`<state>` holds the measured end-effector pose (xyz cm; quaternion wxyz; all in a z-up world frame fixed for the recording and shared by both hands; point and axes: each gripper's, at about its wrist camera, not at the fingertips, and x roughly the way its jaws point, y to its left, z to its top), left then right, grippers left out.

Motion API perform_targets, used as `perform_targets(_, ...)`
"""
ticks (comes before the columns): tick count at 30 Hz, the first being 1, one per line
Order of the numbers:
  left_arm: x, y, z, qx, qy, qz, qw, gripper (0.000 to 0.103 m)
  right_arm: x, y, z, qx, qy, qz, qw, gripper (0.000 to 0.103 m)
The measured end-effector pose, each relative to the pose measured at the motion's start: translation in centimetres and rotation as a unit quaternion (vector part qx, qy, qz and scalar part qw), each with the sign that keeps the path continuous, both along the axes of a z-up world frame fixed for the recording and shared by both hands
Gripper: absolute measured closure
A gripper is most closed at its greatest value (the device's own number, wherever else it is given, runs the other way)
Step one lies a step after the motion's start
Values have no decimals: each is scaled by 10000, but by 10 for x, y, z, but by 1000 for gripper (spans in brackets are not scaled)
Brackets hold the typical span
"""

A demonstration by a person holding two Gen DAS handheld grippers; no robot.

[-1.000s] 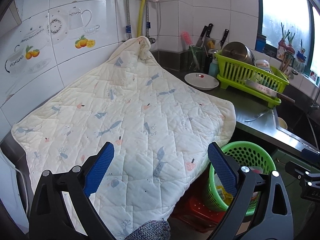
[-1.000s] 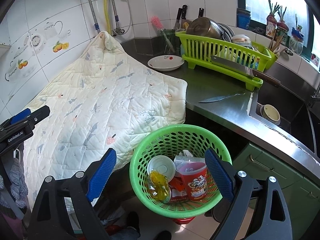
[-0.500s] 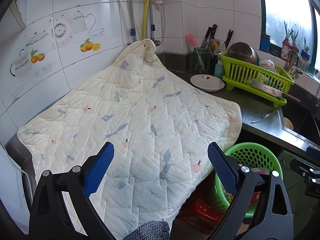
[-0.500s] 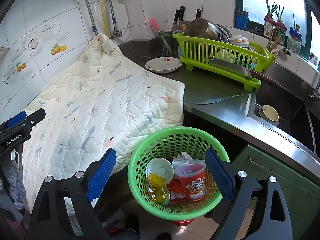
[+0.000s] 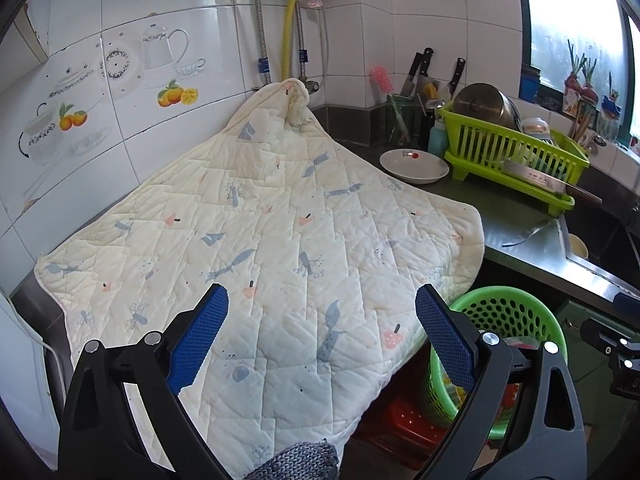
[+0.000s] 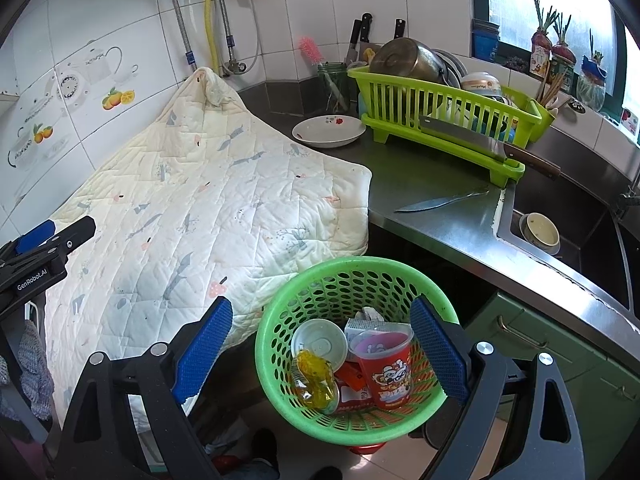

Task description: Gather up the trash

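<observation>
1. The right gripper (image 6: 320, 344) has its blue fingers (image 6: 204, 346) spread wide with nothing between them; it hangs above the green basket (image 6: 280, 360), touching neither rim nor contents.
2. The left gripper (image 5: 318, 340) is likewise wide apart and empty, poised over the quilted cloth (image 5: 260, 240) that drapes the left stretch of the counter (image 6: 436, 224).
3. The trash is in the basket, which sits low in front of the counter edge, just beside the hanging corner of the cloth: a red printed cup (image 6: 386, 368), a round white lid (image 6: 319, 344), a yellow wrapper (image 6: 316, 374) and crumpled paper behind them.
4. Judged from this, the collecting looks far along: no loose litter is plain on the counter, only a white plate (image 6: 329, 131), a knife (image 6: 440, 201) and the green dish rack (image 6: 440, 120). The hands seem to be between pickups, or scanning for what remains.
5. The next move likely calls for finding any leftover scrap, perhaps near the plate or by the sink (image 6: 568, 220), and swinging one gripper there with fingers kept spread. Whether anything lies under the cloth cannot be told.
6. The knife lies near the counter edge; it should be left alone and reached around with care.
</observation>
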<state>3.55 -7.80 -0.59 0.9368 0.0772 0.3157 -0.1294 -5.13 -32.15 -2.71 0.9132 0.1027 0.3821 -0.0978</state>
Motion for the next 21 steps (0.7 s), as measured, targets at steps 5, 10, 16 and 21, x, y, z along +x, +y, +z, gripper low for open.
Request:
perform_targets(5,1,0,0,1,-6,16,10000,10,0,0,0,5,1,5,10000,16)
perform_targets(10,1,0,1,2,-26,27,10000,10,1,1,-2,10,7,18,10000,16)
perform_targets(16,1,1,1,-3,-24,25,10000,10,2,4,-2,5,-2,53,10000,16)
perform_targets(21,0,2,1,10,-16,-1,10000,10,2,4,-3,14,2,50,10000,16)
